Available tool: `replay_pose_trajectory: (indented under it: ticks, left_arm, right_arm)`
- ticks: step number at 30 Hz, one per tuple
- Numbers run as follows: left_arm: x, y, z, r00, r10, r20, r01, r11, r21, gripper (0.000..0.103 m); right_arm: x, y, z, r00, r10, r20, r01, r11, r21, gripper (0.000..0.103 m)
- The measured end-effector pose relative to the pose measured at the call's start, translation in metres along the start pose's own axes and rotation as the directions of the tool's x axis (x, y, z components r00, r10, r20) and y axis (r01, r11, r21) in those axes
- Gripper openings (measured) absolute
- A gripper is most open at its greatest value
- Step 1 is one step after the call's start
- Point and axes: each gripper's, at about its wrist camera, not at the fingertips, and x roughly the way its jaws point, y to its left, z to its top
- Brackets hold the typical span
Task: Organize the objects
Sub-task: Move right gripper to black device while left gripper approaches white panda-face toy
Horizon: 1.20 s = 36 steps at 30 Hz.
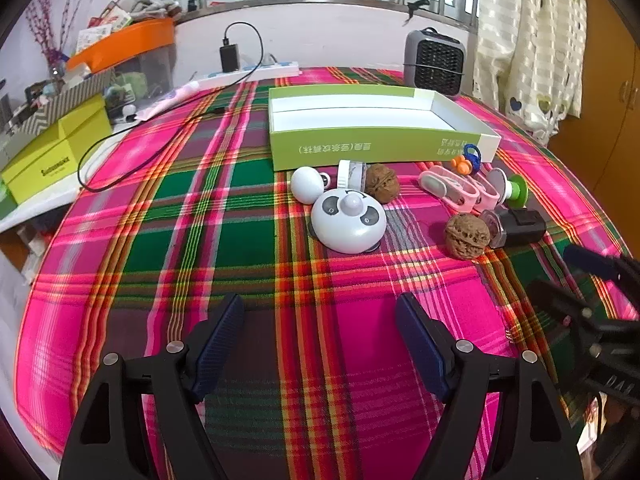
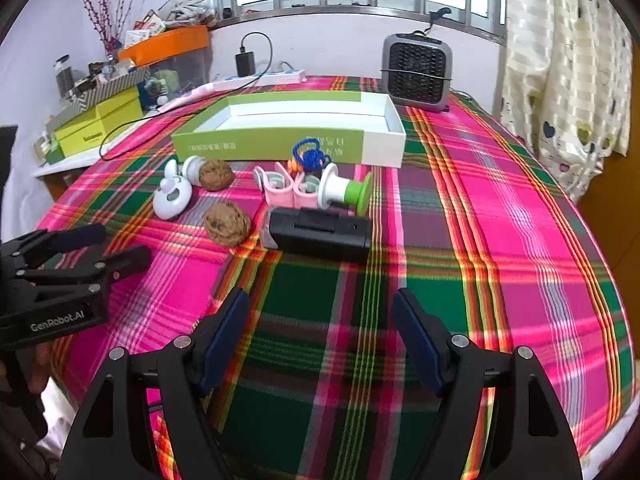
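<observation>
An open green and white box (image 1: 376, 122) (image 2: 280, 136) lies on the plaid cloth with nothing inside it. In front of it sit a white panda-faced gadget (image 1: 348, 222) (image 2: 173, 198), a white egg shape (image 1: 307, 184), two walnuts (image 1: 467, 236) (image 1: 382, 183) (image 2: 227, 223) (image 2: 216, 175), pink clips (image 1: 456, 190) (image 2: 290, 192), a green and white spool (image 2: 346, 192) and a black device (image 1: 516, 226) (image 2: 320, 232). My left gripper (image 1: 320, 312) hovers open near the front, short of the panda gadget. My right gripper (image 2: 320, 308) is open too, just short of the black device.
A grey fan heater (image 1: 434, 62) (image 2: 416, 70) stands behind the box. A black cable (image 1: 132, 152) and a white power strip (image 1: 252, 72) lie at the back left, beside yellow-green boxes (image 1: 52, 152) on a side shelf. A curtain (image 2: 560, 60) hangs on the right.
</observation>
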Motion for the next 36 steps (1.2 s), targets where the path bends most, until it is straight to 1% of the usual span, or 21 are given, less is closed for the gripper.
replay_pose_trajectory:
  ticks: [2,5,8,10,13,15,18,20,26,30,33,36]
  left_arm:
    - [0.001,0.001,0.002,1.000,-0.006,-0.002,0.006,1.000,-0.001,0.078]
    - [0.003,0.001,0.004,1.000,-0.012,-0.004,0.012,1.000,0.004,0.078]
    - [0.004,0.002,0.006,1.000,-0.021,-0.004,0.021,1.000,0.006,0.078]
    - [0.005,0.002,0.008,1.000,-0.024,-0.006,0.024,1.000,0.006,0.078]
    - [0.007,0.003,0.010,1.000,-0.024,-0.009,0.024,1.000,0.004,0.078]
    - [0.007,0.003,0.010,1.000,-0.023,-0.009,0.023,1.000,0.007,0.078]
    - [0.008,0.005,0.011,1.000,-0.023,-0.008,0.023,1.000,0.009,0.078]
    - [0.008,0.004,0.011,1.000,-0.021,-0.008,0.021,1.000,0.008,0.078]
    - [0.008,0.005,0.012,1.000,-0.021,-0.008,0.021,1.000,0.009,0.078]
    - [0.008,0.004,0.012,1.000,-0.020,-0.007,0.020,1.000,0.008,0.078]
    - [0.008,0.005,0.012,1.000,-0.022,-0.007,0.022,1.000,0.007,0.078]
    - [0.008,0.006,0.012,1.000,-0.027,-0.008,0.027,1.000,0.003,0.078]
  right_arm:
    - [0.001,-0.002,0.005,1.000,-0.010,-0.001,0.010,1.000,-0.019,0.075]
    - [0.005,-0.009,0.016,0.999,0.034,-0.005,-0.034,0.999,-0.017,0.074]
    - [0.009,-0.016,0.024,0.999,0.048,-0.013,-0.048,0.999,-0.001,0.074]
    - [0.011,-0.015,0.028,0.997,0.074,-0.013,-0.074,0.997,-0.022,0.075]
    - [0.017,-0.013,0.032,0.996,0.081,-0.023,-0.083,0.995,-0.053,0.075]
    - [0.019,-0.012,0.035,0.992,0.124,-0.025,-0.125,0.989,-0.078,0.074]
    - [0.024,-0.013,0.038,0.987,0.158,-0.043,-0.161,0.983,-0.091,0.074]
    - [0.024,-0.014,0.039,0.979,0.199,-0.052,-0.203,0.974,-0.097,0.070]
    - [0.021,-0.014,0.035,0.973,0.217,-0.079,-0.225,0.967,-0.121,0.062]
    - [0.017,-0.009,0.033,0.972,0.218,-0.083,-0.229,0.959,-0.168,0.061]
    - [0.023,-0.009,0.036,0.977,0.197,-0.085,-0.209,0.963,-0.172,0.061]
    - [0.030,-0.007,0.039,0.975,0.197,-0.101,-0.213,0.958,-0.191,0.062]
